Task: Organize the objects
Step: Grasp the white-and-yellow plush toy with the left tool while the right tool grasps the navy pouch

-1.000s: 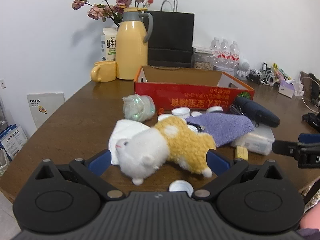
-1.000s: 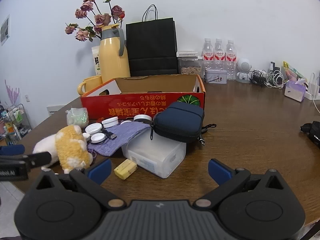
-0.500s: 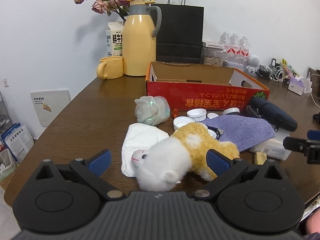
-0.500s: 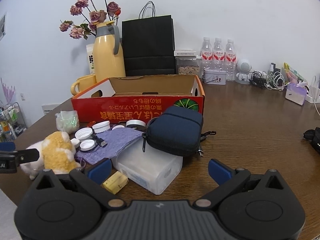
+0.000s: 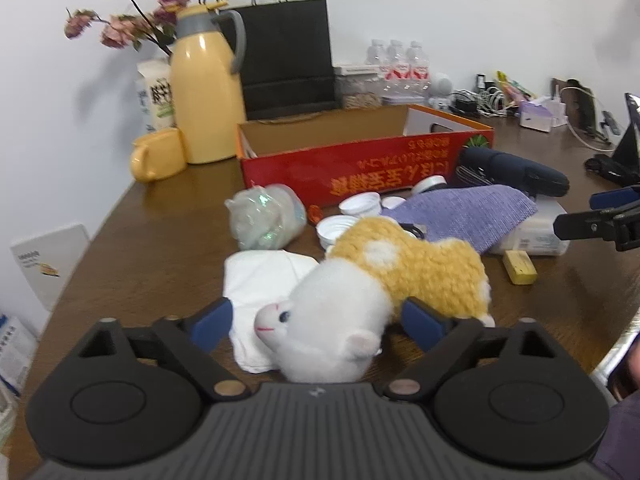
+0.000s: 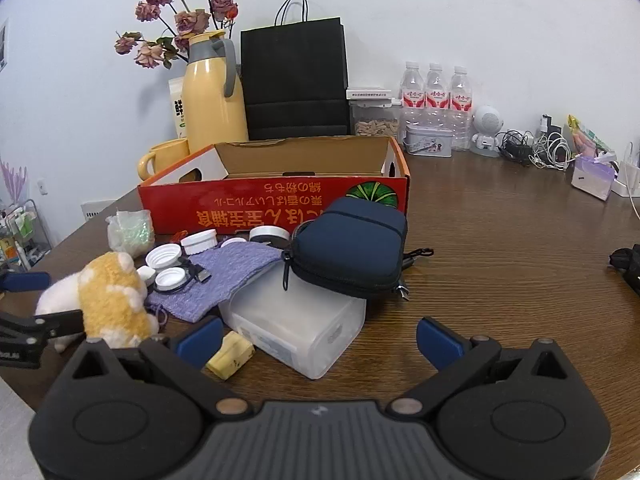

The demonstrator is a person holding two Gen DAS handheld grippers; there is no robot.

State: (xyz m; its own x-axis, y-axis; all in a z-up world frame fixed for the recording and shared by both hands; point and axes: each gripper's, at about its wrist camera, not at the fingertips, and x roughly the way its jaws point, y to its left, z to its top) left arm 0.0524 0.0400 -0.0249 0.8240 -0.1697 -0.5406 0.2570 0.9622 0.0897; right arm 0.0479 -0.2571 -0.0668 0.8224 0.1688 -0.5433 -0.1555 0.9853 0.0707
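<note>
Plush toy (image 5: 384, 280), fluffy white and tan, lies between left gripper's (image 5: 318, 320) closing jaws.

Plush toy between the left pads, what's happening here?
The left hand-held gripper is closing around the plush toy, which lies on the table partly over a white cloth; the pads do not yet visibly press it. The right hand-held gripper hangs open, empty, near the clear plastic box. The red cardboard box behind looks empty.

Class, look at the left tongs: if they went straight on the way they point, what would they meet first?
Most likely the plush toy: its white head already lies between the closing left tongs, on a white cloth.
</note>
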